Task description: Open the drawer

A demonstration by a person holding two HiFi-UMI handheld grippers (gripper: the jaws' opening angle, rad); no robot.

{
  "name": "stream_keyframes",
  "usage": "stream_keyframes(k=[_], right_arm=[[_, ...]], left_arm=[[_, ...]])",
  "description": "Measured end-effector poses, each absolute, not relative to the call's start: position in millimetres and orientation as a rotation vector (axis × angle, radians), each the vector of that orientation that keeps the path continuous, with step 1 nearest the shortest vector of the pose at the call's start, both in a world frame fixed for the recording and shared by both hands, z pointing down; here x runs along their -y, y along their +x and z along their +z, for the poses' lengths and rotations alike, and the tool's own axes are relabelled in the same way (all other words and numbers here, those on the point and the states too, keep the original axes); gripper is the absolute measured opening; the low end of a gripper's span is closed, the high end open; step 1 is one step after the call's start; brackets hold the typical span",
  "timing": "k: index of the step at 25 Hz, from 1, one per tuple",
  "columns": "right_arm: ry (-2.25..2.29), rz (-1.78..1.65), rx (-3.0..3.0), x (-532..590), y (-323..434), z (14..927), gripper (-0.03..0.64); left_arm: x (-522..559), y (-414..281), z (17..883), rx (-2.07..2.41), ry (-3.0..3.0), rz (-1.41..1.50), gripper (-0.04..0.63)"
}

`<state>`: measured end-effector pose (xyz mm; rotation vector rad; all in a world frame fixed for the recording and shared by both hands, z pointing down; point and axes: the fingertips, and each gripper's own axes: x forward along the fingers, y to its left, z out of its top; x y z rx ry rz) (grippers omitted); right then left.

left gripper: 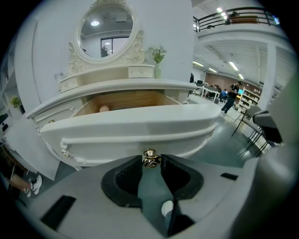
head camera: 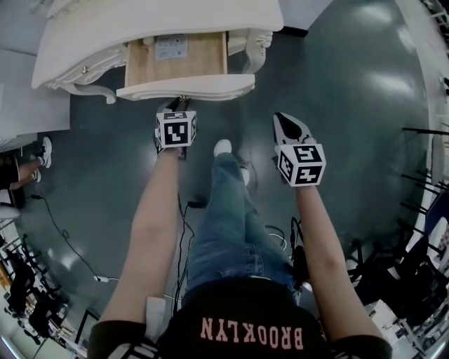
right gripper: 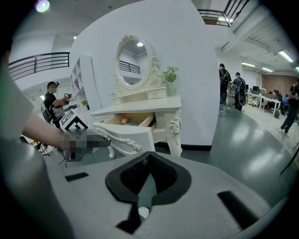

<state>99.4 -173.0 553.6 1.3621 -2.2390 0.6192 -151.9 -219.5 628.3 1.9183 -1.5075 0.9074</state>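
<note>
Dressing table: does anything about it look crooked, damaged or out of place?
Nothing stands out. The drawer is pulled out squarely from the table, the left gripper closed on its brass knob. A card and a small round thing lie inside; nothing looks spilled or broken.

Upper left in the head view, the drawer (head camera: 184, 87) shows a cream-white front and pale wood inside. Its knob (left gripper: 150, 158) is brassy gold. The floor (head camera: 351, 84) is dark grey-green, the jeans (head camera: 224, 224) blue.
</note>
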Motion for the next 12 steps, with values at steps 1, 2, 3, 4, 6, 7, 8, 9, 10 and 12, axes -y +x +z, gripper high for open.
stream_keyframes(k=[1,2,3,4,6,7,8,9,10,12], right_arm=[[1.361,0.622,2.238,170,100,554,-0.003],[1.36,0.625,2.236,167,101,555,-0.003],[1.36,0.628,2.234,164,102,555,-0.003],[1.36,0.632,2.233,161,103,556,-0.003],[1.359,0.638,2.231,158,105,556,-0.003],[1.358,0.639,2.23,158,106,556,-0.003],[1.357,0.639,2.229,157,106,555,-0.003],[1.357,0.638,2.228,157,107,555,-0.003],[1.359,0.637,2.23,156,107,553,-0.003],[1.364,0.638,2.235,155,106,550,-0.003]], left_arm=[[217,-152,628,1.507,1.917,0.908,0.118],[215,-151,628,1.505,1.916,0.91,0.118],[213,-151,628,1.503,1.914,0.913,0.118],[210,-150,628,1.502,1.911,0.915,0.118],[206,-151,628,1.503,1.906,0.917,0.118],[205,-152,627,1.505,1.903,0.917,0.118],[205,-152,627,1.506,1.9,0.917,0.118],[205,-152,627,1.505,1.898,0.918,0.118],[205,-153,627,1.504,1.895,0.918,0.118],[206,-152,626,1.507,1.884,0.913,0.119]])
